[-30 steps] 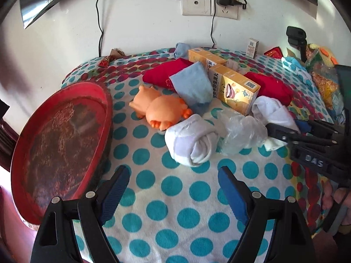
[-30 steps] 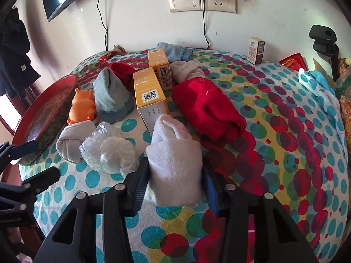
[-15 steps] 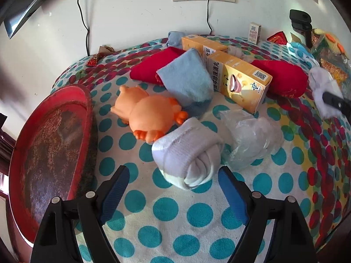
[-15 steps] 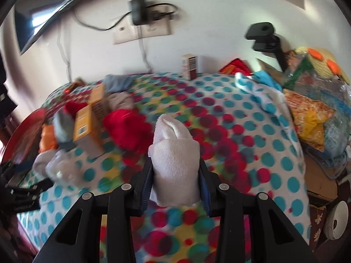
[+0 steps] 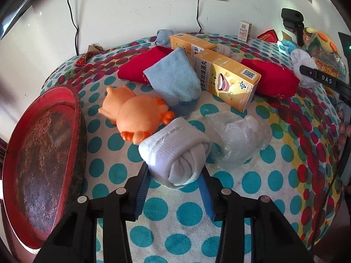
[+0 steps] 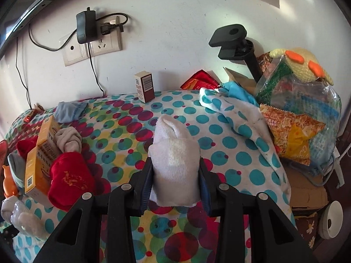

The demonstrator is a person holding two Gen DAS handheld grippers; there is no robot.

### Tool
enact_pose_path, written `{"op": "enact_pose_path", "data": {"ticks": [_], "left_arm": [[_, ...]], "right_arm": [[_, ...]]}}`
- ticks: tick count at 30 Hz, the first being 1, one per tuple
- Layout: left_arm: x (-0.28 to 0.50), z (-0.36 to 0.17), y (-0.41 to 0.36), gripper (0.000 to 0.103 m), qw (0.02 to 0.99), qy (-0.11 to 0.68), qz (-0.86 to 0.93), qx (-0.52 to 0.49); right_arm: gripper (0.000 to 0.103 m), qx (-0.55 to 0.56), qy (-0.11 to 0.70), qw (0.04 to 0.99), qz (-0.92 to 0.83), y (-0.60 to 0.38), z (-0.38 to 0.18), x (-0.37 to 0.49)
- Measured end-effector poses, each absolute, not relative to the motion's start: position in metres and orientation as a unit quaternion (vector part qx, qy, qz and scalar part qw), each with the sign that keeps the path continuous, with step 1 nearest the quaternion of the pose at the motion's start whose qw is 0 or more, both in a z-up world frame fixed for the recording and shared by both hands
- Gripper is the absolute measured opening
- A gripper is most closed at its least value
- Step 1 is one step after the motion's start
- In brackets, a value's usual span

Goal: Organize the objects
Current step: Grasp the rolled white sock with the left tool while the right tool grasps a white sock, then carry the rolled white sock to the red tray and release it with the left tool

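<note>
- Left wrist view: the left claw [image 5: 173, 183] points steeply down at a worktop [image 5: 252, 188] draped in a polka-dot cloth. Its jaws are closing, and the blue pads [image 5: 142, 188] already touch both sides of a rolled grey sock [image 5: 175, 153] lying at centre frame.
- Just behind that sock, toward upper left, an orange toy [image 5: 136, 114] lies on its side. A clear plastic bag [image 5: 239, 135] touches the sock on its right.
- Further back, a blue cloth [image 5: 173, 81] leans on a red cloth [image 5: 138, 68], beside two yellow cartons [image 5: 228, 81].
- A red tray [image 5: 39, 153] fills the left edge of the frame, one rim tilted up.
- At the right edge, the right claw [image 5: 307, 71] reaches in sideways, carrying a white sock [image 5: 303, 62], with fingertips of the person's hand [image 5: 344, 133] below it.
- Right wrist view: the right claw [image 6: 175, 182] slants down and pinches the white sock [image 6: 175, 166] upright between its pads, held above the cloth at centre frame.
- Snack bags [image 6: 291, 114] and a knitted yellow toy [image 6: 300, 63] pile at the upper right; a small box [image 6: 144, 86] stands by the wall at the top middle.
</note>
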State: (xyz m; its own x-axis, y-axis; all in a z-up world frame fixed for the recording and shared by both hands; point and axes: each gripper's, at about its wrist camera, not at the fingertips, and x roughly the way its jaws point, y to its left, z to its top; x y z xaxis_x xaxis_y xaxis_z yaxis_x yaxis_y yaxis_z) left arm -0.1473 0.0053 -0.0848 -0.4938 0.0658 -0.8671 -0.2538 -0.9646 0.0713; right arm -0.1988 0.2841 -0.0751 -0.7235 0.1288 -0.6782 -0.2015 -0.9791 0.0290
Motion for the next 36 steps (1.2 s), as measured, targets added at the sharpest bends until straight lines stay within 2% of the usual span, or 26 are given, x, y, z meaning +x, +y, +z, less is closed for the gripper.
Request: {"op": "enact_pose_path", "data": {"ticks": [12, 21, 36], "left_arm": [[-0.135, -0.067, -0.003, 0.043, 0.087, 0.093, 0.867, -0.482], [-0.129, -0.053, -0.037, 0.043, 0.056, 0.073, 0.878, -0.471], [-0.133, -0.027, -0.198, 0.043, -0.109, 0.023, 0.882, -0.458]], "right_arm": [[0.035, -0.37, 0.052, 0.102, 0.922, 0.285, -0.082, -0.201], [0.035, -0.367, 0.038, 0.113, 0.923, 0.281, -0.082, -0.2], [0.035, -0.377, 0.039, 0.118, 0.918, 0.284, -0.083, -0.204]]}}
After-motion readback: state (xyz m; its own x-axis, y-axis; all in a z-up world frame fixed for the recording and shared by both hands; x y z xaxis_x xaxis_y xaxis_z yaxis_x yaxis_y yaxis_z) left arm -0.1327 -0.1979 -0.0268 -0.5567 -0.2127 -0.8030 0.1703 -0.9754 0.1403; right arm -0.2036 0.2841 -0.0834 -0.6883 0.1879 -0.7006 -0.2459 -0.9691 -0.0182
